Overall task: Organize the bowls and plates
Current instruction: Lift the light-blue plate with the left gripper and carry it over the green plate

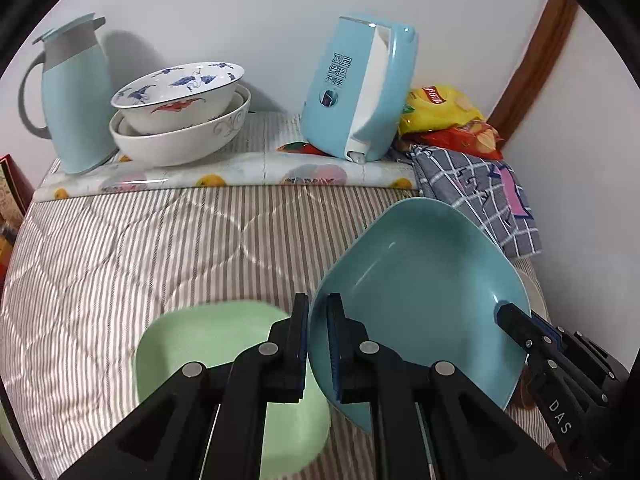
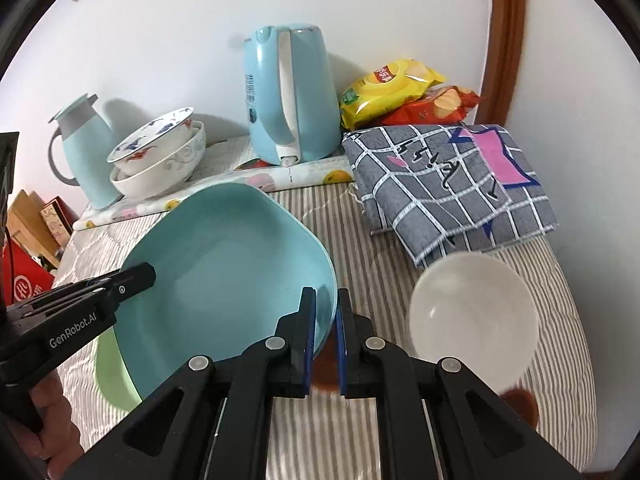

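A teal square plate point(image 1: 420, 292) is held tilted above the striped bed cover; it also shows in the right wrist view point(image 2: 224, 264). My left gripper point(image 1: 318, 344) is shut on its left rim. My right gripper point(image 2: 326, 336) is shut on its right rim, and shows from the side in the left wrist view point(image 1: 520, 320). A light green square plate point(image 1: 208, 340) lies flat under and left of the teal one; its edge shows in the right wrist view point(image 2: 112, 376). A white bowl point(image 2: 472, 312) sits to the right. Two stacked white bowls point(image 1: 180, 116) stand at the back left.
A light blue jug point(image 1: 76, 96) and a blue kettle point(image 1: 360, 88) stand on a fruit-print mat point(image 1: 224, 172) by the wall. Snack bags point(image 1: 444, 116) and a folded grey checked cloth point(image 2: 452, 184) lie at the back right. Boxes point(image 2: 28, 240) stand left of the bed.
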The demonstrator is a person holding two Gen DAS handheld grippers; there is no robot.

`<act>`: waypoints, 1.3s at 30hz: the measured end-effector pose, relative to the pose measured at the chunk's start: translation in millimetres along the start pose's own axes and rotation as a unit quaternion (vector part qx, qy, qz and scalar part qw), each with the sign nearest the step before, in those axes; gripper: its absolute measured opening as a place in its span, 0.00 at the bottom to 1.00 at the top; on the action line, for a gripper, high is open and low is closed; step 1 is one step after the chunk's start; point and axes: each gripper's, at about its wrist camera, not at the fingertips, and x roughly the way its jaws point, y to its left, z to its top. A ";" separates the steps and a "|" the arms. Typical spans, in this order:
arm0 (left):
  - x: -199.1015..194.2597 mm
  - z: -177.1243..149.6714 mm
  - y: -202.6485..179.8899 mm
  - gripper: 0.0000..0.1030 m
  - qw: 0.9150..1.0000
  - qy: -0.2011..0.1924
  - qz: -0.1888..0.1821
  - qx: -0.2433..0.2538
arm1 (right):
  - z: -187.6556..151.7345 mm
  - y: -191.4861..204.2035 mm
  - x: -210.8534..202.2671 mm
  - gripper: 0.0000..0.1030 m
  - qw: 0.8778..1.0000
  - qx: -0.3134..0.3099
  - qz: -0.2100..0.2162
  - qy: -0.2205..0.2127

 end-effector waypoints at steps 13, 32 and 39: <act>-51.8 -39.2 10.6 0.09 1.000 -0.019 0.004 0.009 | -40.1 18.8 -45.6 0.08 1.000 0.013 0.005 -0.019; -87.1 -81.6 15.1 0.10 1.000 -0.026 0.003 0.017 | -80.2 23.5 -85.9 0.07 0.998 0.034 0.015 -0.045; -89.6 -87.8 18.0 0.10 0.999 -0.026 0.000 0.021 | -86.0 27.5 -88.5 0.07 0.998 0.037 0.015 -0.047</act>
